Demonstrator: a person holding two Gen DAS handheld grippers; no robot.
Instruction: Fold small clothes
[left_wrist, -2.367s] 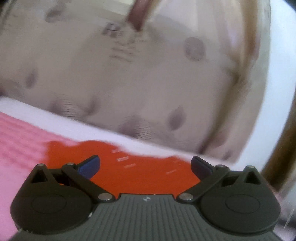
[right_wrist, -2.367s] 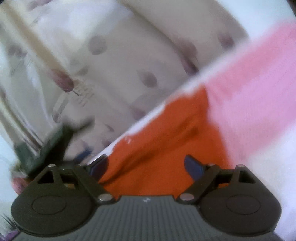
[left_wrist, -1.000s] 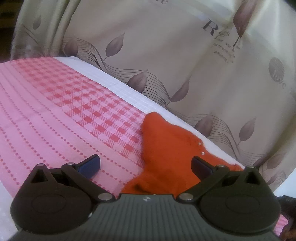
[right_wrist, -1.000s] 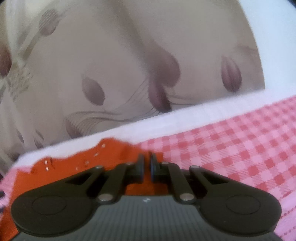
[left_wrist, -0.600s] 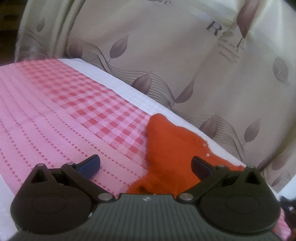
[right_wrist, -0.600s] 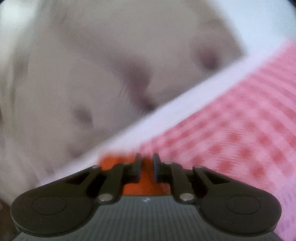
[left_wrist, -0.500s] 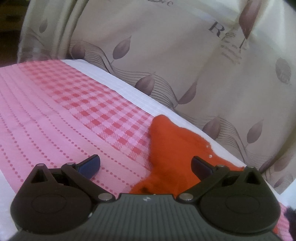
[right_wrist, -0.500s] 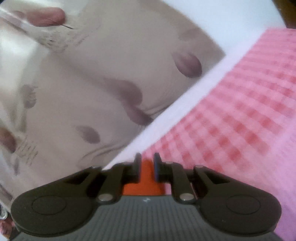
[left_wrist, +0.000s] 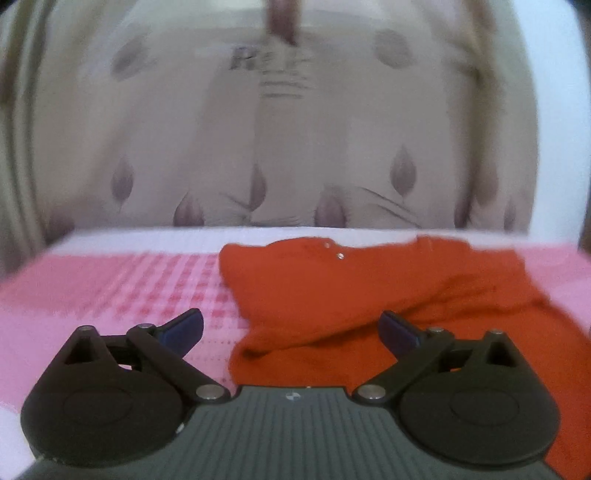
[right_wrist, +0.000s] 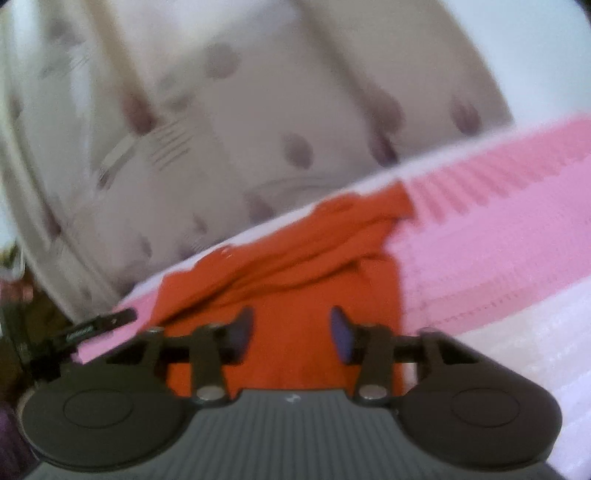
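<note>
R gripper (right_wrist: 291, 332) was pinched shut on the orange garment (left_wrist: 369, 295) a sec ago; now its jaws are opening, nothing pinched, cloth only seen below the gap. So that fold edge is let go. L gripper (left_wrist: 291, 328) is wide as before, empty, but now faces the garment square-on instead of from the side. Garment lies bunched w/ creases on the pink checked bed cover (left_wrist: 92, 295), near the far edge by the leaf-print curtain (left_wrist: 258, 129). Prob. next: regrasp for another fold.
</note>
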